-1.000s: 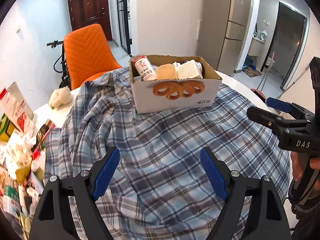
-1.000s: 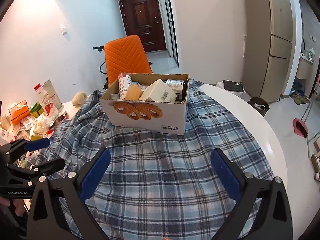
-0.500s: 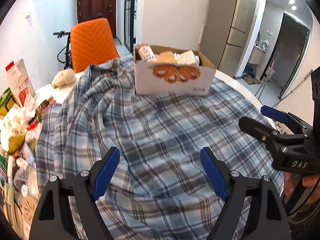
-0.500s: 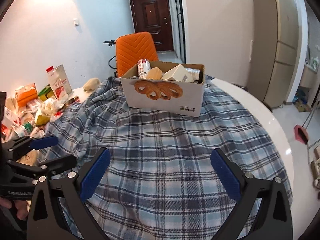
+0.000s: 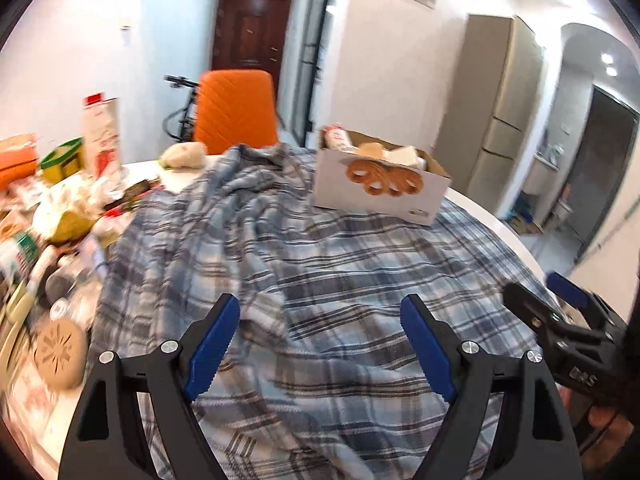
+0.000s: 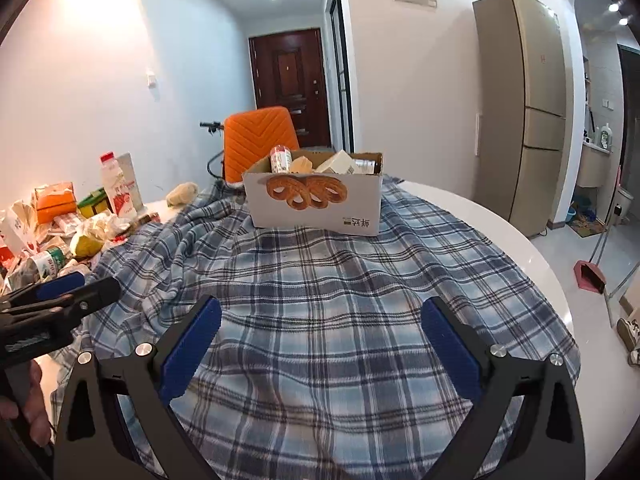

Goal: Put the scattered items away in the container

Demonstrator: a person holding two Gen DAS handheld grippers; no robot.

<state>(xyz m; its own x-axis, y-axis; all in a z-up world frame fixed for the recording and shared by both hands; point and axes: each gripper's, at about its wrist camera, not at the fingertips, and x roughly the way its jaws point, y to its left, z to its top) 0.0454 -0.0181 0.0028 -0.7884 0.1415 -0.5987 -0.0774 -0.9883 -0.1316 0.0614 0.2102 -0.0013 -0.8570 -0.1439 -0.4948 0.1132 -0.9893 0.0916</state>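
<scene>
Left wrist view
Left gripper (image 5: 320,338): the blue-padded jaws are seen spread wide, nothing between them, above the plaid cloth (image 5: 320,264).
Cardboard box (image 5: 380,184): placed on the far part of the cloth, right of centre; a pretzel print is shown on its white side, and packed goods are seen above its rim.
Scattered items (image 5: 60,216): heaped at the left, on the table beside the cloth; blurred, so that few can be told apart.
Right gripper (image 5: 560,304): seen at the right edge, its handle held in a hand (image 5: 608,420).

Right wrist view
Right gripper (image 6: 322,340): jaws are seen parted wide and empty, over the cloth (image 6: 340,280).
Cardboard box (image 6: 316,200): set at the far middle of the cloth; a red-capped bottle (image 6: 281,159) and cartons are held inside it.
Scattered items (image 6: 68,224): piled at the left on the white table (image 6: 520,248), well apart from the box.
Orange chair (image 6: 260,136): stood behind the box.
</scene>
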